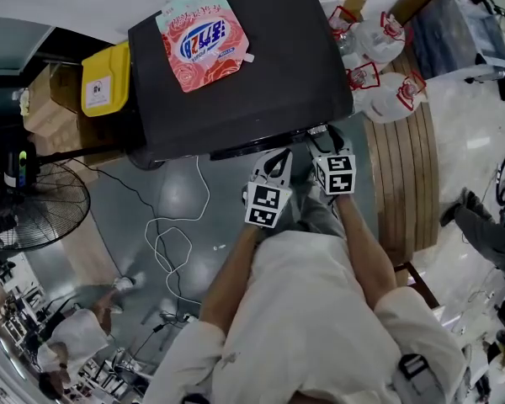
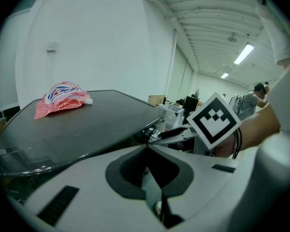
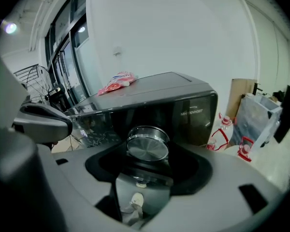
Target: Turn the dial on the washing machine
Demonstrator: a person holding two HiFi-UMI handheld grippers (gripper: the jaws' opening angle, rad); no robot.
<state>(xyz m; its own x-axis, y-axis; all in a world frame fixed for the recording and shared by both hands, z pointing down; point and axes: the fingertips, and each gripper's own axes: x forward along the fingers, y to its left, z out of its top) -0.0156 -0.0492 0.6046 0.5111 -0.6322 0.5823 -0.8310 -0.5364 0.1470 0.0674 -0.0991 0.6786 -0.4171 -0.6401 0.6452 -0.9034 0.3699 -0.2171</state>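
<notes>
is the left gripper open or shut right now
Shut. The left gripper shows its jaws meeting along one line in its own view, with no gap and nothing held between them.

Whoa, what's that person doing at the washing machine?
A person stands at the washing machine with a tool in each hand. The right tool looks closed around the silver dial on the front, set to turn it. The left tool is shut and empty, held just beside the right one. A pink pouch lies on top of the machine.
</notes>
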